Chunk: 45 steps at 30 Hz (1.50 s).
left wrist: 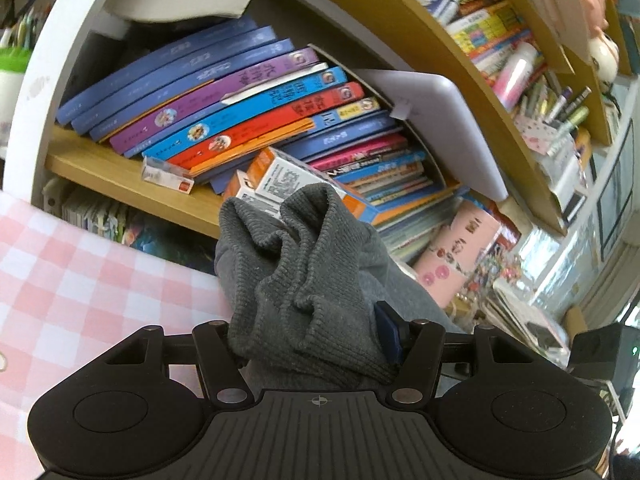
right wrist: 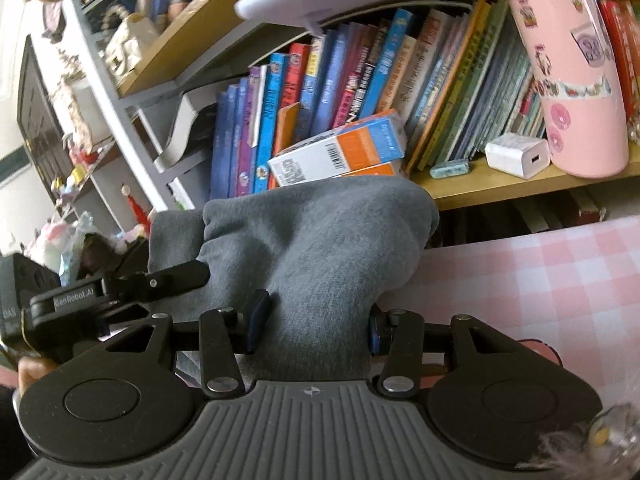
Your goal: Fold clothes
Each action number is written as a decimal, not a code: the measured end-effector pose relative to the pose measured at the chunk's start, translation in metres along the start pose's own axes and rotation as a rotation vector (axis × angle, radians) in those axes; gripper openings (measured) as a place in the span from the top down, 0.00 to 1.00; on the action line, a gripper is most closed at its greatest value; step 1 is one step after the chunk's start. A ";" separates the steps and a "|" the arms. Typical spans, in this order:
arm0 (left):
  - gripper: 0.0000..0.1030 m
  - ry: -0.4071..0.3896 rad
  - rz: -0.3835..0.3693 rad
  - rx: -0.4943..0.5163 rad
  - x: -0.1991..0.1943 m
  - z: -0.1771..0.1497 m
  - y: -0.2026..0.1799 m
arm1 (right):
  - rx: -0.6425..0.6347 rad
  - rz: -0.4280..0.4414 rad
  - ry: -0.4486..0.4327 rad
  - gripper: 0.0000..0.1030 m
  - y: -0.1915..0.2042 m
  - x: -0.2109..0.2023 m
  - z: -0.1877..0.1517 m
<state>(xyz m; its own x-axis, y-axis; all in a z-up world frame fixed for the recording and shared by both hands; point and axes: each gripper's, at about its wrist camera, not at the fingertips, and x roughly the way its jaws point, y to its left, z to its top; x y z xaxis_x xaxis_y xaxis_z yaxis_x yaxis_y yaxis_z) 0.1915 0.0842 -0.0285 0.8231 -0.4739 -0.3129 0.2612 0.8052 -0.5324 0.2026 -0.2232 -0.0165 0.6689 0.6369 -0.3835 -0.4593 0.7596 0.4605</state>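
Left gripper (left wrist: 314, 340) clamps the ribbed hem of the grey garment (left wrist: 304, 280); right gripper (right wrist: 314, 320) clamps a bunched fold. Thick bunching risks slippage, spoiling alignment.

Both wrist views look forward along the jaws, close up, tilted opposite ways at a bookshelf (left wrist: 120, 176); shared: books (left wrist: 240, 120), orange box (right wrist: 340, 152), grey cloth (right wrist: 320, 240).

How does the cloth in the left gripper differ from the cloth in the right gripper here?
The left gripper pinches a ribbed knit edge, darker grey and bunched into tight folds. The right gripper pinches smooth fleece-like fabric, lighter grey and puffed into one rounded bulge. Both are grey, both are clamped between shut fingers, and both are held up in front of the bookshelf.
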 end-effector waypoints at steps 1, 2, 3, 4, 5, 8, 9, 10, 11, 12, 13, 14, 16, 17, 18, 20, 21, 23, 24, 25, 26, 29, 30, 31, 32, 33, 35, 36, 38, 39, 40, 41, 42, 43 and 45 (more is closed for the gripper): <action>0.42 0.000 -0.002 -0.012 0.004 0.000 0.003 | 0.014 0.001 0.004 0.57 -0.004 0.003 0.001; 0.42 0.004 -0.002 -0.018 0.007 0.000 0.005 | 0.029 0.002 0.007 0.57 -0.009 0.006 0.000; 0.42 0.010 -0.001 -0.021 0.010 -0.001 0.007 | 0.045 0.003 0.011 0.57 -0.013 0.008 -0.001; 0.42 0.016 0.000 -0.024 0.014 -0.002 0.009 | 0.062 0.004 0.014 0.57 -0.017 0.010 -0.002; 0.41 0.022 0.001 -0.028 0.017 -0.002 0.010 | 0.078 0.005 0.018 0.57 -0.022 0.012 -0.003; 0.32 0.030 0.004 -0.036 0.019 -0.004 0.013 | 0.117 0.005 0.020 0.51 -0.030 0.015 -0.006; 0.29 0.032 0.005 -0.039 0.020 -0.004 0.014 | 0.128 0.003 0.018 0.49 -0.032 0.015 -0.008; 0.22 0.031 0.011 -0.040 0.020 -0.004 0.015 | 0.138 0.002 0.016 0.45 -0.033 0.015 -0.009; 0.19 0.028 0.020 -0.041 0.019 -0.004 0.015 | 0.143 0.000 0.014 0.38 -0.034 0.015 -0.010; 0.13 0.027 0.031 -0.042 0.018 -0.004 0.016 | 0.143 -0.004 0.013 0.35 -0.034 0.013 -0.010; 0.10 0.024 0.043 -0.040 0.017 -0.004 0.016 | 0.144 -0.007 0.011 0.28 -0.033 0.012 -0.011; 0.09 0.020 0.050 -0.035 0.015 -0.004 0.015 | 0.144 -0.010 0.010 0.24 -0.033 0.011 -0.012; 0.07 0.008 0.061 -0.008 0.009 -0.005 0.013 | 0.144 -0.017 0.007 0.21 -0.033 0.009 -0.014; 0.06 0.001 0.068 0.010 0.006 -0.005 0.011 | 0.145 -0.020 0.005 0.19 -0.032 0.008 -0.015; 0.04 -0.008 0.077 0.031 0.003 -0.006 0.009 | 0.145 -0.024 0.004 0.19 -0.032 0.007 -0.016; 0.04 -0.024 0.091 0.067 -0.004 -0.007 0.005 | 0.146 -0.028 0.001 0.18 -0.031 0.004 -0.018; 0.04 -0.030 0.095 0.078 -0.008 -0.008 0.004 | 0.149 -0.027 -0.001 0.18 -0.031 0.001 -0.020; 0.04 -0.041 0.104 0.091 -0.017 -0.011 0.001 | 0.162 -0.027 -0.010 0.17 -0.030 -0.007 -0.023; 0.03 -0.045 0.112 0.088 -0.023 -0.013 0.000 | 0.171 -0.028 -0.015 0.17 -0.029 -0.011 -0.025; 0.03 -0.048 0.119 0.085 -0.028 -0.015 -0.001 | 0.179 -0.026 -0.018 0.17 -0.028 -0.015 -0.027; 0.03 -0.052 0.127 0.083 -0.034 -0.017 -0.002 | 0.188 -0.022 -0.020 0.17 -0.027 -0.020 -0.030; 0.03 -0.070 0.141 0.069 -0.053 -0.024 -0.008 | 0.200 -0.015 -0.024 0.17 -0.021 -0.034 -0.039; 0.03 -0.077 0.143 0.063 -0.060 -0.027 -0.010 | 0.200 -0.014 -0.023 0.17 -0.017 -0.039 -0.042; 0.03 -0.083 0.144 0.059 -0.066 -0.031 -0.014 | 0.198 -0.014 -0.022 0.17 -0.014 -0.044 -0.045; 0.03 -0.088 0.144 0.056 -0.073 -0.035 -0.017 | 0.194 -0.014 -0.021 0.17 -0.009 -0.048 -0.048; 0.03 -0.093 0.144 0.052 -0.079 -0.039 -0.021 | 0.189 -0.018 -0.021 0.17 -0.004 -0.053 -0.052; 0.03 -0.100 0.135 0.064 -0.088 -0.048 -0.031 | 0.172 -0.032 -0.023 0.17 0.008 -0.063 -0.059; 0.03 -0.103 0.130 0.071 -0.092 -0.052 -0.036 | 0.158 -0.041 -0.028 0.17 0.016 -0.068 -0.063; 0.03 -0.109 0.123 0.096 -0.100 -0.060 -0.047 | 0.125 -0.053 -0.043 0.16 0.031 -0.080 -0.070; 0.03 -0.112 0.125 0.107 -0.104 -0.063 -0.053 | 0.113 -0.053 -0.052 0.15 0.037 -0.086 -0.074; 0.02 -0.117 0.128 0.118 -0.107 -0.067 -0.057 | 0.104 -0.054 -0.060 0.15 0.043 -0.091 -0.077; 0.02 -0.121 0.132 0.128 -0.110 -0.070 -0.062 | 0.095 -0.055 -0.068 0.14 0.048 -0.096 -0.080; 0.02 -0.129 0.150 0.138 -0.114 -0.073 -0.066 | 0.082 -0.061 -0.077 0.14 0.054 -0.100 -0.083; 0.02 -0.140 0.175 0.147 -0.117 -0.075 -0.070 | 0.066 -0.071 -0.087 0.13 0.059 -0.105 -0.085; 0.02 -0.161 0.224 0.165 -0.124 -0.081 -0.077 | 0.028 -0.125 -0.107 0.12 0.070 -0.112 -0.091</action>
<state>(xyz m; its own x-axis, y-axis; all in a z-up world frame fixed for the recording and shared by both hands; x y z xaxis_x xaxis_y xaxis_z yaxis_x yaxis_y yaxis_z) 0.0284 0.0519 -0.0117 0.9351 -0.2267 -0.2723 0.1323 0.9363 -0.3253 0.0420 -0.2295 -0.0142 0.7787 0.5190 -0.3525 -0.3530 0.8269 0.4377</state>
